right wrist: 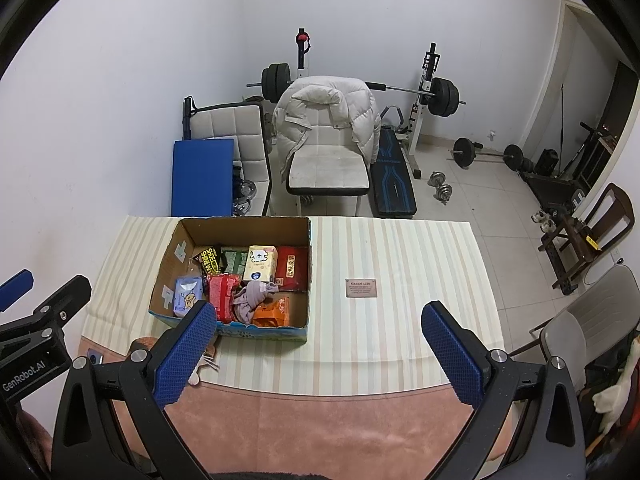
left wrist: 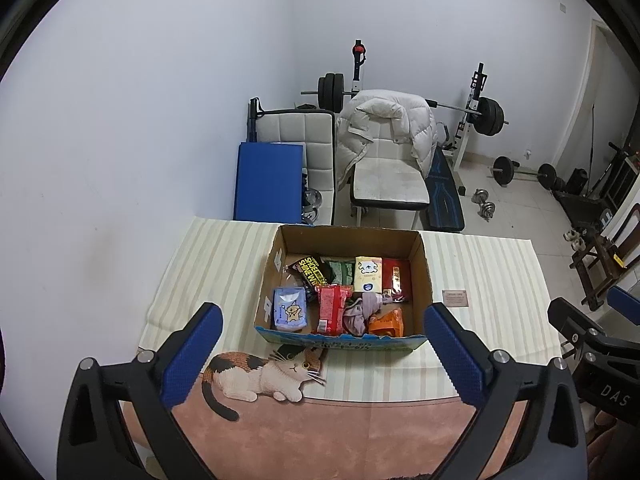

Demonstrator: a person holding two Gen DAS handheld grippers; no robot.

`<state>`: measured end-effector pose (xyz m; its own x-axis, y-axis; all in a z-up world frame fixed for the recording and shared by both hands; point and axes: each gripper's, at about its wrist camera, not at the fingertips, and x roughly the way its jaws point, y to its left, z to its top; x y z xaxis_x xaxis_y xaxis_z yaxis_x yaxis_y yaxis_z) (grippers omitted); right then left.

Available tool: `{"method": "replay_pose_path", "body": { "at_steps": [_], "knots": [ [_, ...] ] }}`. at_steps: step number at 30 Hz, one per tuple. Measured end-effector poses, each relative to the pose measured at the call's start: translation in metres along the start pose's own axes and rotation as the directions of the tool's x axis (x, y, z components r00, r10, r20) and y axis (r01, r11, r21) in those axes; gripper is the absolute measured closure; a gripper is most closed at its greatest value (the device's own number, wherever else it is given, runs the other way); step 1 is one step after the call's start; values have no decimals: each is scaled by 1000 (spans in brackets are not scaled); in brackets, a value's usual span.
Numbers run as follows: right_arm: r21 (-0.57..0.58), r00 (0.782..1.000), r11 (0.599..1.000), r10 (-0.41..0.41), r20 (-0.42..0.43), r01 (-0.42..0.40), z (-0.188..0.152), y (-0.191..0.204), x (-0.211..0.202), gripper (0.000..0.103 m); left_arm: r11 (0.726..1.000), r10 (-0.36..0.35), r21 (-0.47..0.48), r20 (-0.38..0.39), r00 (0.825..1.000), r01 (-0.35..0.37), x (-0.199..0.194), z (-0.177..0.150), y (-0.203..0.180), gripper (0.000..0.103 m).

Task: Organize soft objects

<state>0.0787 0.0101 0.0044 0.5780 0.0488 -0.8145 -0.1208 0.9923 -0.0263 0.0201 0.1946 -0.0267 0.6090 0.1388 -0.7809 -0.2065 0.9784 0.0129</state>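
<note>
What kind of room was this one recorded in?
Probably a spare room at home used as a gym. A loaded barbell sits on a rack over a weight bench, with dumbbells on the tiled floor. In front, a cardboard box of packets stands on a cloth-covered table.

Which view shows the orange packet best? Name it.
Left wrist: the orange packet lies near centre in the box, unblocked, beside the cloth. Right wrist shows it smaller and off to the left.
</note>
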Motion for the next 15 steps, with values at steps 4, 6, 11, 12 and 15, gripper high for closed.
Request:
{"method": "replay_pose_path", "body": {
  "at_steps": [4,6,11,12,15],
  "knots": [
    [2,1000,1000,-2,2,2,0,0,0,0,1000,4,5,0,1000,-4,-1,0,0,0],
    [3,1000,1000,3,0,-3,0,-1,0,0,1000,1,5,-1,1000,-1,0,-1,0,0],
    [6,1000,1000,-1,1,1,-1,-1,0,0,1000,-1,3,-1,1000,1,0,-1,1,0],
    [3,1000,1000,-4,2,4,-1,-1,-1,0,1000,-1,4,-1,1000,1,0,-1,1,0],
    [4,1000,1000,-2,1,2,-1,-1,-1,0,1000,-5,3,1,1000,5,0,0,1,0]
  ]
}}
